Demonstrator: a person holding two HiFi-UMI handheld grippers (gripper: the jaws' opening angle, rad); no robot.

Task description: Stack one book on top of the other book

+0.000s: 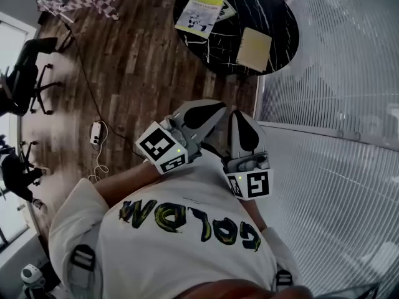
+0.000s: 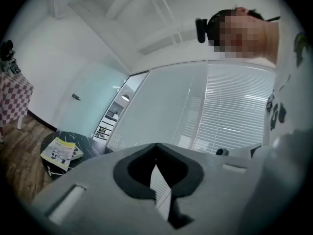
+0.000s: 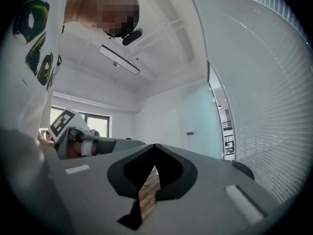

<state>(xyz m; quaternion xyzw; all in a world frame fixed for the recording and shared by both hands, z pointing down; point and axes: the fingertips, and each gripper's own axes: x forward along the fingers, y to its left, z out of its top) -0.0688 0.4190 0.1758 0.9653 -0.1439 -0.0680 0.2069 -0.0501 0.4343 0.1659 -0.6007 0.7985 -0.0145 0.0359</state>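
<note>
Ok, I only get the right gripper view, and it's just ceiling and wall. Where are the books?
Observer: The head view shows a book with a picture cover lying on a round black table, ahead of the person.
Operator: Is there another book?
Observer: Yes, a plain yellow book lies on the same table, apart from the first, nearer the person.
Operator: Is the left hand-held gripper holding anything?
Observer: No. The left hand-held gripper shows in its own view with jaws shut and nothing between them.
</note>
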